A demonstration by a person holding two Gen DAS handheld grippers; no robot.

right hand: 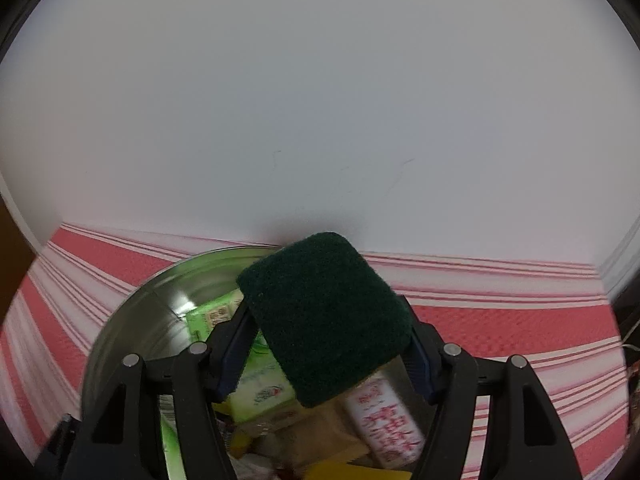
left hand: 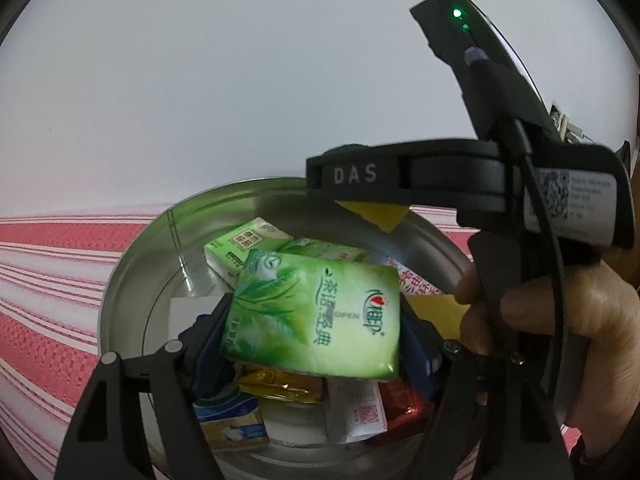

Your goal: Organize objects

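Note:
My left gripper [left hand: 314, 318] is shut on a green tissue pack [left hand: 320, 304], held flat just above a round metal basin [left hand: 132, 264]. My right gripper [right hand: 326, 326] is shut on a sponge with a dark green scouring face [right hand: 324, 312]. It hangs over the far side of the same basin [right hand: 128, 312]. In the left wrist view that right gripper [left hand: 332, 178] reaches in from the right, with the sponge's yellow underside [left hand: 374, 214] showing below its finger. A person's hand [left hand: 580, 320] grips its handle.
Several packets fill the basin: another green tissue pack [left hand: 240, 246], a yellow packet [left hand: 280, 388], a red one [left hand: 400, 404], a white carton with red print [right hand: 388, 420]. The basin stands on a red and white striped cloth [left hand: 48, 280] against a white wall.

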